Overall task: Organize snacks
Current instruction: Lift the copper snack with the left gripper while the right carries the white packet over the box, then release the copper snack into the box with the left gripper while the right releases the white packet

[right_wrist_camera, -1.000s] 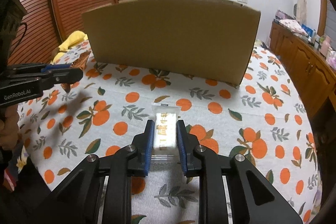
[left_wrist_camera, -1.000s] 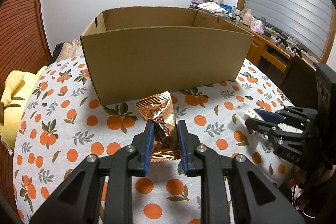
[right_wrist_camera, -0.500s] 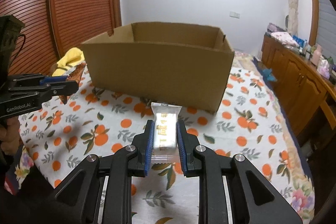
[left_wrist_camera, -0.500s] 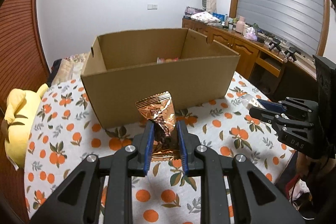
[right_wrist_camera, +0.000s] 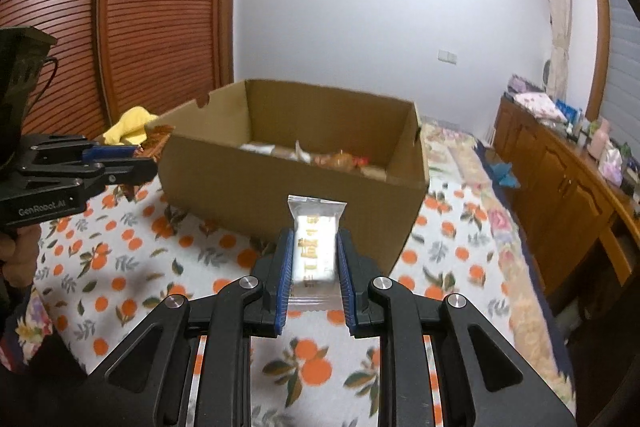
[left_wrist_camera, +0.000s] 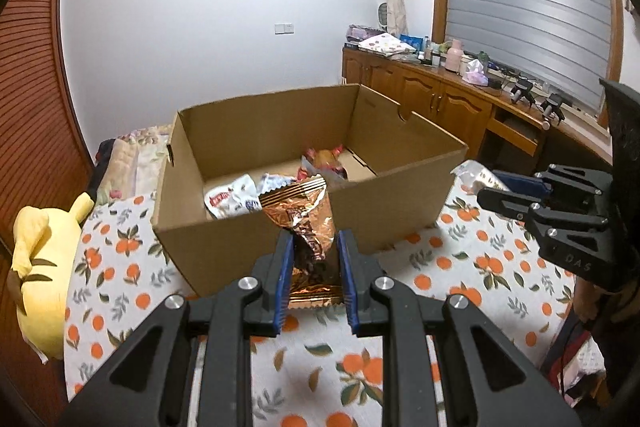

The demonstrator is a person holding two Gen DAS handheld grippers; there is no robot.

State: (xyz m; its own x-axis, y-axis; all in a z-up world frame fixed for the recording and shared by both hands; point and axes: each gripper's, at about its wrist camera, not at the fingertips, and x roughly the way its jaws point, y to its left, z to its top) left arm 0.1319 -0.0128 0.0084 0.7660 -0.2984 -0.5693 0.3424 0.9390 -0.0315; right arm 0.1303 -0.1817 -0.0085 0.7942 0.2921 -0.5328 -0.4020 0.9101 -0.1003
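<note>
Item 1: my left gripper [left_wrist_camera: 313, 247], clamped on a copper foil snack packet [left_wrist_camera: 306, 223], held above the orange-print tablecloth [left_wrist_camera: 460, 267] before the cardboard box [left_wrist_camera: 400, 223].
Item 2: my right gripper [right_wrist_camera: 313, 247], clamped on a clear white-bar packet [right_wrist_camera: 314, 247], same side of the box.
Item 3: several wrapped snacks [left_wrist_camera: 232, 199] on the box floor.

Left claw [left_wrist_camera: 313, 247] clamps a crinkled copper foil snack packet [left_wrist_camera: 306, 223] above the orange-print table [left_wrist_camera: 460, 267]. Open cardboard box [left_wrist_camera: 256, 235] just ahead — several wrapped snacks [left_wrist_camera: 236, 197] inside. Right claw [left_wrist_camera: 486, 193] at right edge grips a pale packet [left_wrist_camera: 474, 175], probably — partly hidden.
</note>
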